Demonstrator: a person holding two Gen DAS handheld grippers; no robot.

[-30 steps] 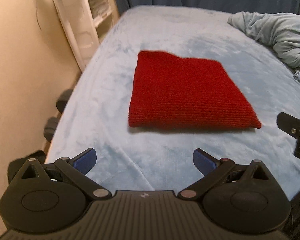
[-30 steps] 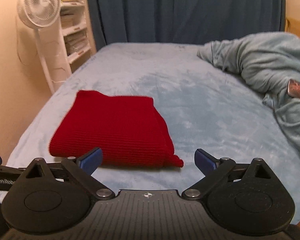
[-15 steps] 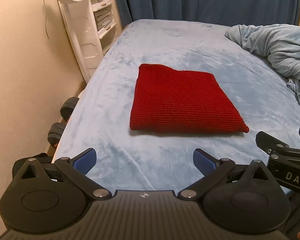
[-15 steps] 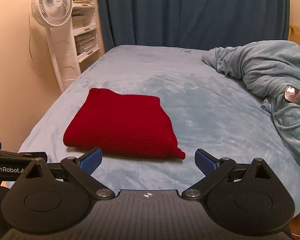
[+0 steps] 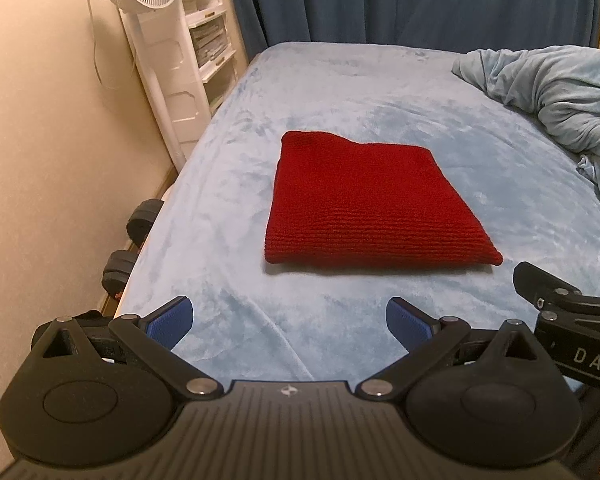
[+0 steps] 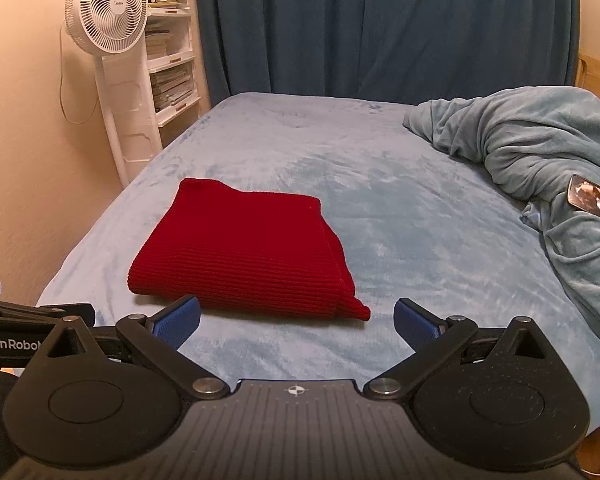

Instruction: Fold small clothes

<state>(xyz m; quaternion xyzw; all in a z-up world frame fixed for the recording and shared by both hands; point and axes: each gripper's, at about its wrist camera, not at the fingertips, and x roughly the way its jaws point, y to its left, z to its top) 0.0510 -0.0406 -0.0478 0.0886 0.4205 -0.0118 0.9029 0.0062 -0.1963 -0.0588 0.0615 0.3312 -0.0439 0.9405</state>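
A red knit garment (image 5: 364, 204) lies folded into a flat rectangle on the light blue bed (image 5: 228, 208); it also shows in the right wrist view (image 6: 248, 252). My left gripper (image 5: 288, 322) is open and empty, above the bed's near edge and short of the garment. My right gripper (image 6: 296, 322) is open and empty, just in front of the garment's near right corner. Each gripper shows at the edge of the other's view.
A rumpled blue blanket (image 6: 540, 152) lies at the right with a phone (image 6: 594, 196) on it. A white fan (image 6: 106, 12) and white shelves (image 6: 172, 64) stand at the left by the wall. Dumbbells (image 5: 140, 220) lie beside the bed. A dark curtain (image 6: 380, 24) hangs behind.
Both grippers have drawn back and risen away from the red garment, which looks smaller and farther now. The garment has not moved.
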